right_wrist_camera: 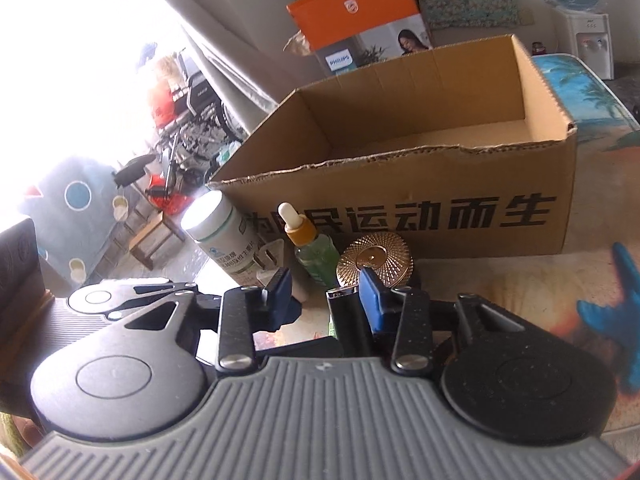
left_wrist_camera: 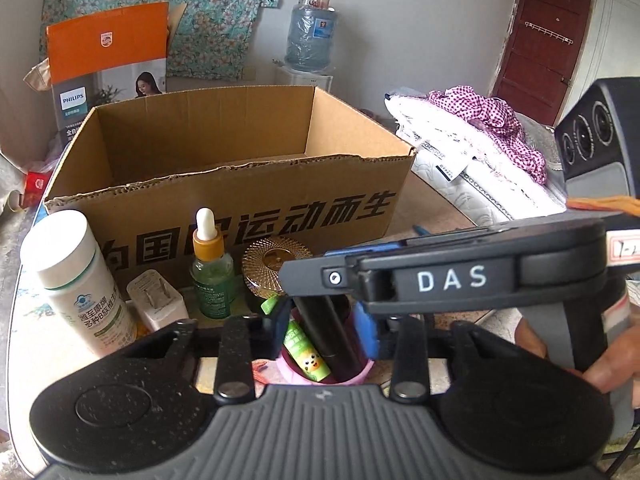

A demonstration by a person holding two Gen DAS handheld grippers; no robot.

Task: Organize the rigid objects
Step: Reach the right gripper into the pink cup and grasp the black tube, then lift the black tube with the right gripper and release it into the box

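A small pink cup sits between the pads of my left gripper, which is shut on it. In the cup stand a green cartoon tube and a black tube. My right gripper reaches in from the right over the cup. In the right wrist view my right gripper straddles the top of the black tube. The tube lies against the blue pad with a gap to the other pad, so the jaws are open. Behind stands the open cardboard box, seen as the box in the right wrist view.
In front of the box stand a white pill bottle, a white plug, a green dropper bottle and a gold-lidded jar. An orange carton is behind the box, piled bedding and a speaker to its right.
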